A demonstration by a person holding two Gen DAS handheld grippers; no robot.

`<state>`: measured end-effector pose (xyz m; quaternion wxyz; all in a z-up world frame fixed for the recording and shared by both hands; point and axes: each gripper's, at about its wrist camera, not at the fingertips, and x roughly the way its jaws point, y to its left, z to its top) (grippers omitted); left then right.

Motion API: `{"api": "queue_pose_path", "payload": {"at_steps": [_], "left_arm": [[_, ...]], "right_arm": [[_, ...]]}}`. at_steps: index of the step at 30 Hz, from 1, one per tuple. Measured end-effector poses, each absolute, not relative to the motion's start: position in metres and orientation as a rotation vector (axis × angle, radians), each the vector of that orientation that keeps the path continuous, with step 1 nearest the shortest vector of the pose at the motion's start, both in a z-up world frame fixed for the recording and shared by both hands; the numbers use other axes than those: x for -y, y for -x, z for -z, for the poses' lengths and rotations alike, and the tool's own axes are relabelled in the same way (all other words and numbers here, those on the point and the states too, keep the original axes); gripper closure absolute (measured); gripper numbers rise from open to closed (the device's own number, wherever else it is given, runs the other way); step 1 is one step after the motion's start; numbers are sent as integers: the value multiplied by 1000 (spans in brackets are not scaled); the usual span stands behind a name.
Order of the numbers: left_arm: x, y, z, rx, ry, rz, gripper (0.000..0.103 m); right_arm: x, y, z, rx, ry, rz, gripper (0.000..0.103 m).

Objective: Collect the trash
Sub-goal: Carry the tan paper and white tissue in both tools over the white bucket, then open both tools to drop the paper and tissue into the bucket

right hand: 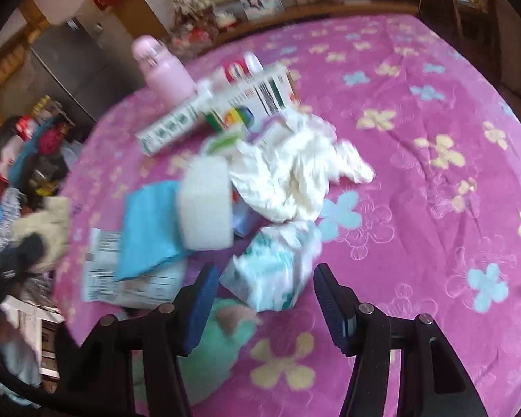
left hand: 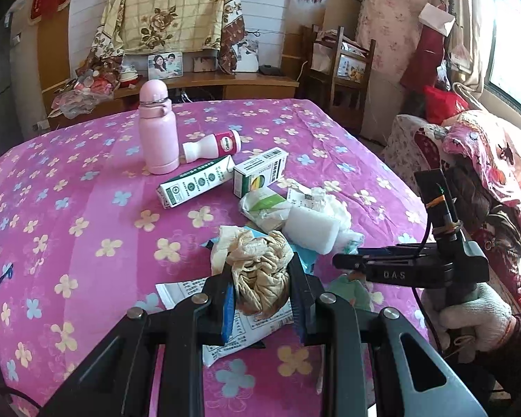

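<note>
The left hand-held gripper (left hand: 260, 299) clamps a crumpled beige wrapper (left hand: 260, 267) near the bed's (left hand: 69, 208) edge. The right hand-held gripper (right hand: 265, 299) straddles a white-and-teal packet (right hand: 278, 267), jaws apart, not gripping. In my judgement, the soft packet could slide away as the jaws close.

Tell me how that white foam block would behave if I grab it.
The white foam block looks spongy, so it is probably very light and would likely squash somewhat under a squeeze. Its flat sides suggest it won't roll, though a nudge could slide it off the crumpled tissue.

Surface covered by a pink flower-printed bedspread (left hand: 69, 180). Stood upright on it: a pale pink insulated bottle (left hand: 156, 128). Laid beside it: two green-and-white cartons (left hand: 198, 180), a white foam block (left hand: 312, 226), crumpled white tissue (right hand: 288, 173).
</note>
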<state>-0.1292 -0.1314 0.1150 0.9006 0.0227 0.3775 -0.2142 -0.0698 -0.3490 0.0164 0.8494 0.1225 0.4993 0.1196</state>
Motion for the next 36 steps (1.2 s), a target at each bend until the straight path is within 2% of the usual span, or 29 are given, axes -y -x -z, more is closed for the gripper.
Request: {"api": "queue_pose_path", "payload": {"at_steps": [1,5,15,22,28,36], "left_arm": [[133,129,-116,-779,-51,445,75],[146,129,-120,-779,-50,461,75],[226,129,-137,-800,-48,600,75],[316,132,-141,-831,-78,709,75],[400,136,-135,-861,-93,794,75],[500,127,-110,-903,-114,860,75]], "right_arm": [[352,71,-17,-1041,-273,-258,71],[366,82,-28,-996,-299,-268,76],[425,127,-77,-926,-256,-251,76],[515,155,-92,-915,-266,-101,76],[597,174,-87,-932,-286,39,76],[685,185,-50,-968,-381,169,76]]}}
